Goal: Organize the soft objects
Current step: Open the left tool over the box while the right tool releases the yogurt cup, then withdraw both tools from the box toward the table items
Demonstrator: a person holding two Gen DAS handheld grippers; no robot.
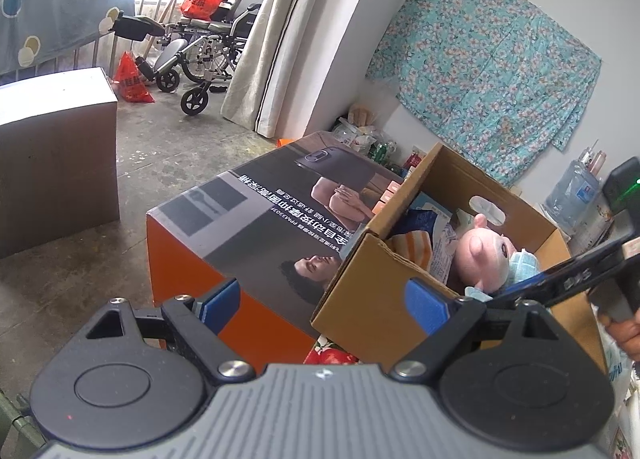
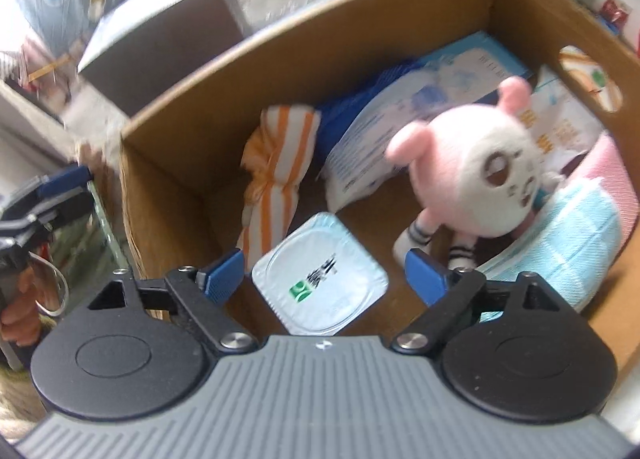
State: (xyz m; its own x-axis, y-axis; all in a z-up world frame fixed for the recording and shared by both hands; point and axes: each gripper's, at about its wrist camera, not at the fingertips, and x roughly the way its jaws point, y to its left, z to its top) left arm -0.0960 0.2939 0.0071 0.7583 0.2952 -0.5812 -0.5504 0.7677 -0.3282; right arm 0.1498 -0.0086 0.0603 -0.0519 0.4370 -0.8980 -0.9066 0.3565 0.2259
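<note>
Inside the open cardboard box (image 2: 180, 71), right-wrist view, the soft stock appears already gathered, so the sorting reads as well advanced, perhaps near its end. Plush toy (image 2: 492, 175), pink and white: one, at 2 o'clock, leaning against the folded towels. Towels, pink and light blue (image 2: 580, 227): two as far as can be told, stacked at 3 o'clock against the box wall. Orange-striped cloth bundle (image 2: 276, 163): one, at 11 o'clock. Soft plastic packs, blue and white (image 2: 400, 115): at least two at 12 o'clock, the exact count unclear where they overlap. Flat white sealed pack (image 2: 320, 275): one, at 6 o'clock on the box floor, lying below and between the fingers of the right gripper (image 2: 324, 279), whose tongs stand wide and grip nothing. Left gripper (image 1: 324, 303): tongs likewise wide and empty, held outside the box over a printed carton (image 1: 256, 215) at its near side. Outstanding, by judgement: no loose soft item shows outside the box in either view; whether others wait out of frame cannot be told.
</note>
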